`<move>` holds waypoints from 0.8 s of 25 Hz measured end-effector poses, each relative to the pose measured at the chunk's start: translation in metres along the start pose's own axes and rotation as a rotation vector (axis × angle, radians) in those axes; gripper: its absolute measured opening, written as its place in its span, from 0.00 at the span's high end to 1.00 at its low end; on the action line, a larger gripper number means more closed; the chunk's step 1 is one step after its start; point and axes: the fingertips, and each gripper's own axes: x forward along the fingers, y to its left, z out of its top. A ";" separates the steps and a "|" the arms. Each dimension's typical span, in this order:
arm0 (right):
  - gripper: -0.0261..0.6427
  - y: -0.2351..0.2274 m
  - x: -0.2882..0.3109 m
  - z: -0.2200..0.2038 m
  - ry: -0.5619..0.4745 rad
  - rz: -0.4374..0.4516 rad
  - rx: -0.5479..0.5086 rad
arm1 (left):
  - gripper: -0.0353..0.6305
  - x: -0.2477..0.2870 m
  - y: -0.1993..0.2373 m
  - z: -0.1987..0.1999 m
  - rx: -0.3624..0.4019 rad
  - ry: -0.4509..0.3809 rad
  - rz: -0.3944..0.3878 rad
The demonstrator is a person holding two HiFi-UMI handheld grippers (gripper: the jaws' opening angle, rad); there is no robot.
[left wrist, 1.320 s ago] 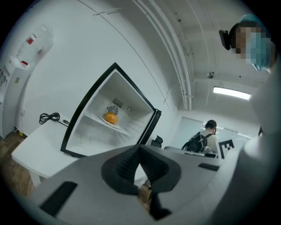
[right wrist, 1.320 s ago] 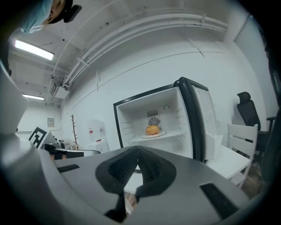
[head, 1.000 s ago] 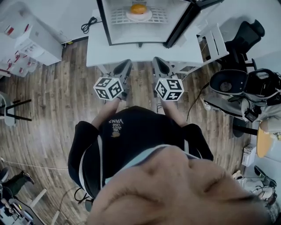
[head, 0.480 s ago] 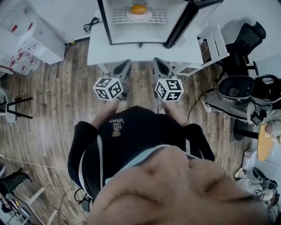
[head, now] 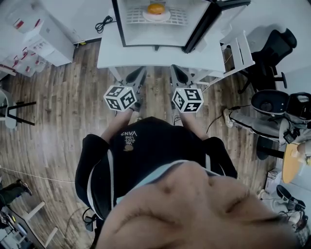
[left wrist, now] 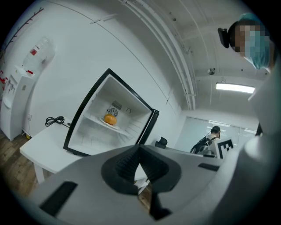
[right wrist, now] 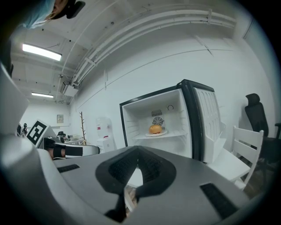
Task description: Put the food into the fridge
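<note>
The round orange food (head: 156, 8) sits on a white plate (head: 156, 16) on the wire shelf (head: 131, 18) inside the fridge (head: 119, 29), so the placing itself looks done. The door (head: 201, 26) stands open, probably waiting to be pushed to. The fridge rests on a white bench (head: 146, 57). The left tongs (left wrist: 139, 154) and right tongs (right wrist: 137, 154) are both pressed together with nothing between them. They are held level, side by side, short of the bench, with the food straight ahead and well apart from them.
</note>
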 end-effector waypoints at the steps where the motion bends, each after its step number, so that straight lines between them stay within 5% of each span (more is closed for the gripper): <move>1: 0.94 0.000 -0.001 -0.001 0.001 0.002 -0.001 | 0.92 -0.001 0.000 0.000 0.000 -0.002 0.003; 20: 0.94 0.001 -0.002 -0.003 0.006 0.024 -0.014 | 0.92 -0.001 -0.005 -0.002 0.002 -0.017 0.016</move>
